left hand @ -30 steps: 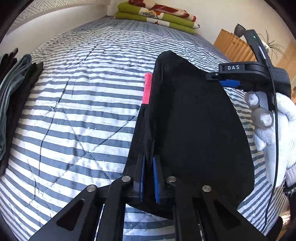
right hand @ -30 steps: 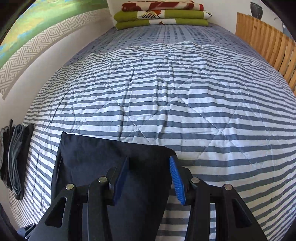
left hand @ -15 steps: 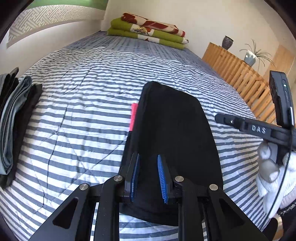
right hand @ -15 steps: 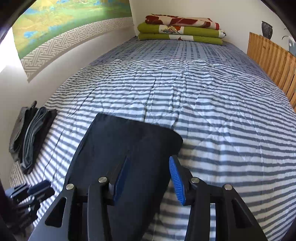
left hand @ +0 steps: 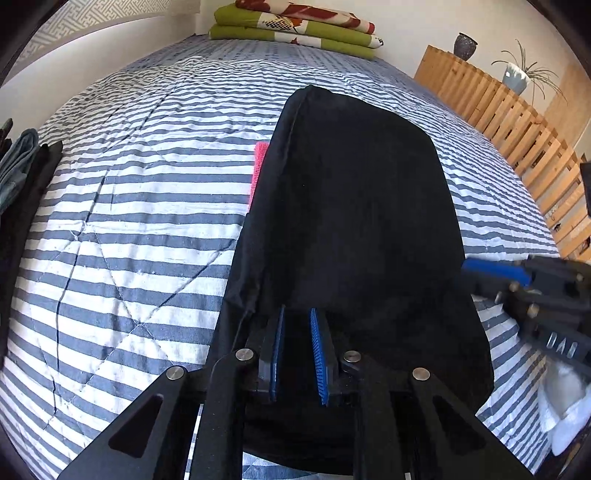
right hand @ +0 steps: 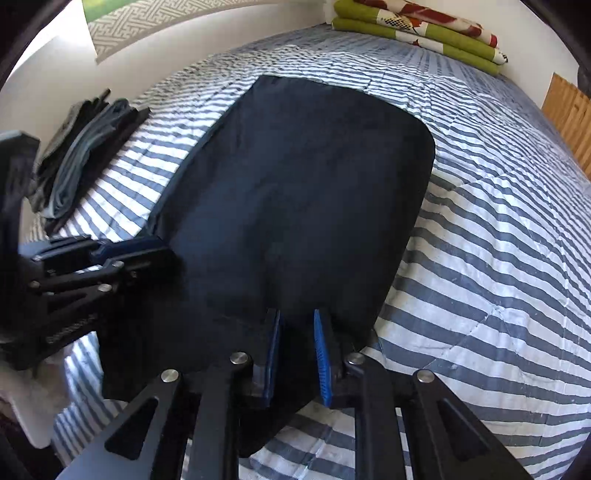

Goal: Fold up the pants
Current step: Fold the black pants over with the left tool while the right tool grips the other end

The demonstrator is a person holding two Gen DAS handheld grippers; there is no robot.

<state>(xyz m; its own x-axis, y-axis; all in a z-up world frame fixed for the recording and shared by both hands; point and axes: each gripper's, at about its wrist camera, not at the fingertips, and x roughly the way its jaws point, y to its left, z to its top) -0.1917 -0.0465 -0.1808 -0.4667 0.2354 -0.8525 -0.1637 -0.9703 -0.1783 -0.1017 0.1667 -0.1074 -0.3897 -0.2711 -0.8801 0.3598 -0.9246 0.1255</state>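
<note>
- The black pants (left hand: 354, 229) lay on the striped quilt (left hand: 140, 206) near the front edge of the bed, already brought down to a compact, roughly rectangular bundle with rounded far corners.
- Judging by that shape, most of the folding looked done; what seemed left was perhaps one more fold across, or simply a lift over to the pile of folded clothes (right hand: 81, 147) at the left edge of the bed.
- The bundle's long axis ran from the near edge toward the far end of the bed, where the green and red blankets (left hand: 295, 26) were stacked; its far short edge pointed at them.
- A pink strip (left hand: 258, 170) showed along the left side of the pants, just beside the seam, partly tucked under.
- The left gripper (left hand: 297, 354) sat at the near left part of the bundle, its blue pads slightly apart with dark cloth between them; whether they actually pinched the fabric could not be told.
- The right gripper (right hand: 297, 354) stood at the near right corner in the same way, pads a little apart over the cloth, grip likewise unclear.
- In the left wrist view the right gripper came in from the right, its tip at the right edge of the pants.
</note>
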